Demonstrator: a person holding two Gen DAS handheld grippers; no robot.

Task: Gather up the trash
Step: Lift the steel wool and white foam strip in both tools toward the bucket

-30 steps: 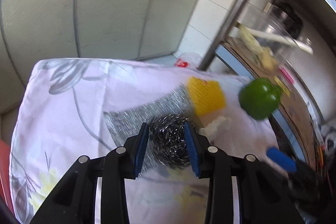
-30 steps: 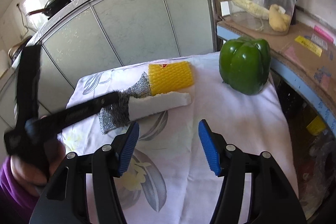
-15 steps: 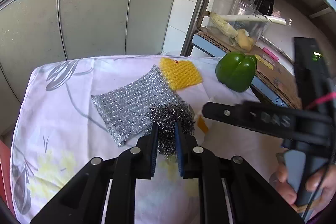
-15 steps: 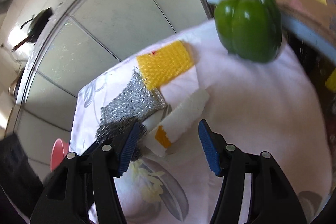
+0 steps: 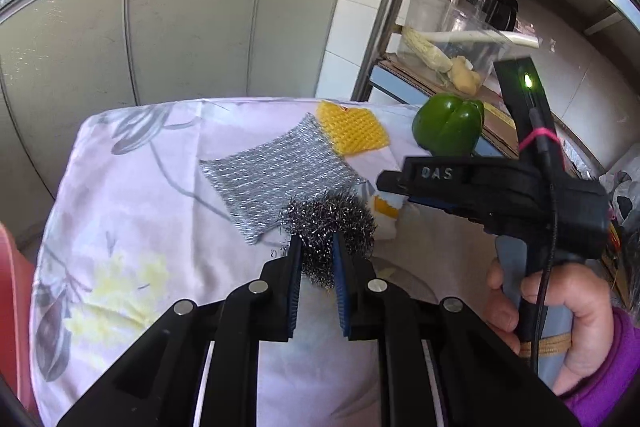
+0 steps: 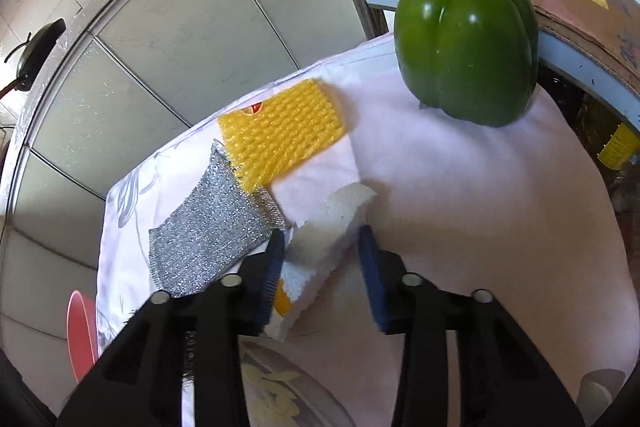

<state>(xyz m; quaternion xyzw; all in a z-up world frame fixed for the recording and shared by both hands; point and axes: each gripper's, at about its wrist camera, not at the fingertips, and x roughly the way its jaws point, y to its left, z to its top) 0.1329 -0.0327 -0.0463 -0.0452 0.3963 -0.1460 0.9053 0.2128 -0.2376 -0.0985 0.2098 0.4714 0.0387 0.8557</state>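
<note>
My left gripper (image 5: 316, 243) is shut on a tangled steel wool ball (image 5: 328, 219), over the floral cloth (image 5: 140, 207). Just behind the ball lies a silver scouring cloth (image 5: 276, 175) with a yellow foam net (image 5: 352, 131) at its far corner. In the right wrist view, my right gripper (image 6: 320, 239) straddles a white foam piece (image 6: 324, 247) with an orange patch. Its jaws are closing and the pads meet the piece's sides. The silver cloth (image 6: 212, 227) and the yellow net (image 6: 280, 135) lie left of it.
A green pepper (image 6: 468, 47) stands at the cloth's far right corner, beside a metal shelf holding cardboard and a clear container (image 5: 452, 43). Grey cabinets (image 5: 180, 35) rise behind. A pink tub (image 6: 82, 327) sits low on the left. A hand (image 5: 560, 315) holds the right gripper.
The left jaws closed on the steel wool ball and drew it toward me off the silver cloth. The right gripper came down over the white foam piece and its jaws narrowed around it.
</note>
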